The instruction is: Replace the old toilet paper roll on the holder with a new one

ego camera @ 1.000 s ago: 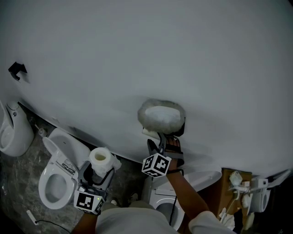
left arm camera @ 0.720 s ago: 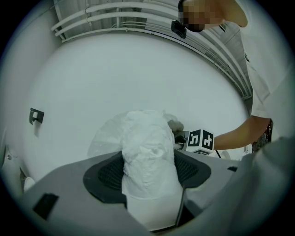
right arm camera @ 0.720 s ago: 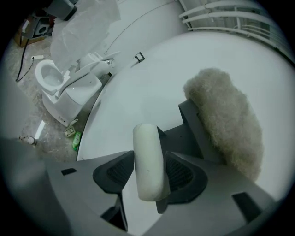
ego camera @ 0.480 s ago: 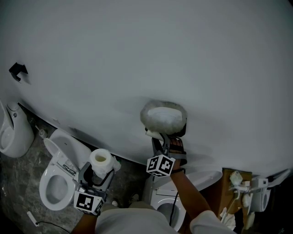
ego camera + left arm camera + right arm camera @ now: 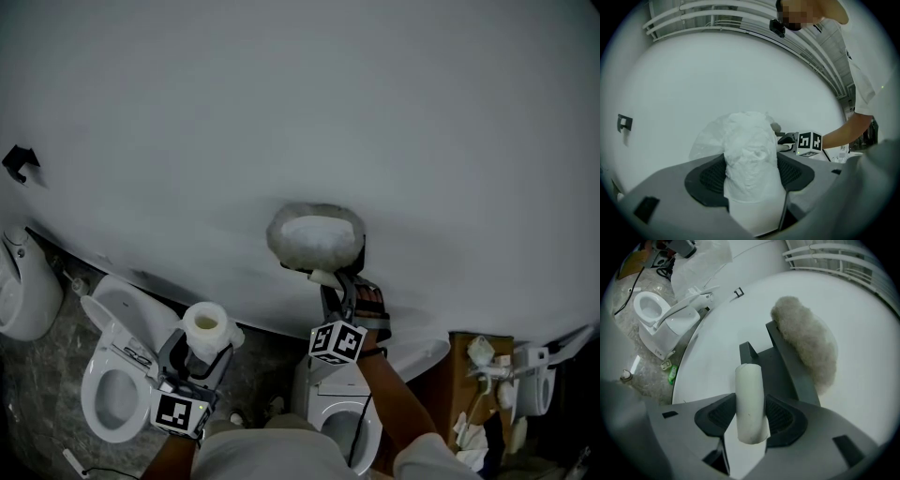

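The bare old roll core [image 5: 325,277] sits mid-frame just below the fuzzy-covered holder [image 5: 316,236] on the wall [image 5: 281,112], the right gripper's [image 5: 750,401] jaws closing on it, while the left gripper's [image 5: 750,176] jaws, lower left, clamp the new roll [image 5: 208,323].

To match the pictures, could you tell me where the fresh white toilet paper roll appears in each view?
Head view: fresh white toilet paper roll, lower left, upright in the left gripper.
Left gripper view: centre, clamped between the jaws.
Right gripper view: not in it.
Shared landmark: the plain white wall, in all three.
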The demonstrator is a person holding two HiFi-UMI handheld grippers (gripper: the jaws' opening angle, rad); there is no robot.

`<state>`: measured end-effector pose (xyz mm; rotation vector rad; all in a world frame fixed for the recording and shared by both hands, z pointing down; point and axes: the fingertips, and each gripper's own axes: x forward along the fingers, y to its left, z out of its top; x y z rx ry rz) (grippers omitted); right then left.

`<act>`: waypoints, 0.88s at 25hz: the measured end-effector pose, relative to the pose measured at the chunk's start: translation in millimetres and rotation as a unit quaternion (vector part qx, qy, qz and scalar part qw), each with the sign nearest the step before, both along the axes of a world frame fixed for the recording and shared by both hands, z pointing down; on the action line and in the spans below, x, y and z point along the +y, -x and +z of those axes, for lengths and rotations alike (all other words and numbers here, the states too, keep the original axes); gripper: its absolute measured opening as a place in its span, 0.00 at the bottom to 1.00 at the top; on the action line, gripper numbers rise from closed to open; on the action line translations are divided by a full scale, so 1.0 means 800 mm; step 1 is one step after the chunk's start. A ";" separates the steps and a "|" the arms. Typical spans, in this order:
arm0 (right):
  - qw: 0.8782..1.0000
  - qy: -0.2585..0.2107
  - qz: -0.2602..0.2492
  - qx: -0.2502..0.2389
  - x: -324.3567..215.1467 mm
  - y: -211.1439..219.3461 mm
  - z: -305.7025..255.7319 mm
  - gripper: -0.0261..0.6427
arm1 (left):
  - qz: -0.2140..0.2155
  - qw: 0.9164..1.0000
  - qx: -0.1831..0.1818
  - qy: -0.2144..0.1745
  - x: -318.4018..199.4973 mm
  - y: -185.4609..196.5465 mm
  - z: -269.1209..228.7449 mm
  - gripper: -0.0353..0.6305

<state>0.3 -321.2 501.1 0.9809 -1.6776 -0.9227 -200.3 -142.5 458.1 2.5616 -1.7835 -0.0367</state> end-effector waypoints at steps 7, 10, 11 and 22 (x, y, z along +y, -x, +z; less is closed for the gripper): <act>0.999 -0.002 0.035 -0.007 0.001 -0.052 -0.004 0.33 | 0.027 0.999 -0.033 -0.017 -0.017 -0.028 -0.015 0.53; 0.999 -0.001 0.048 -0.016 0.006 -0.073 -0.006 0.33 | 0.036 0.998 -0.042 -0.023 -0.025 -0.038 -0.023 0.53; 0.998 -0.001 0.053 -0.020 0.008 -0.080 -0.008 0.33 | 0.039 0.998 -0.045 -0.027 -0.028 -0.042 -0.026 0.53; 0.988 0.000 0.108 -0.110 0.066 -0.150 -0.032 0.33 | 0.099 0.974 -0.182 -0.089 -0.052 -0.105 -0.061 0.53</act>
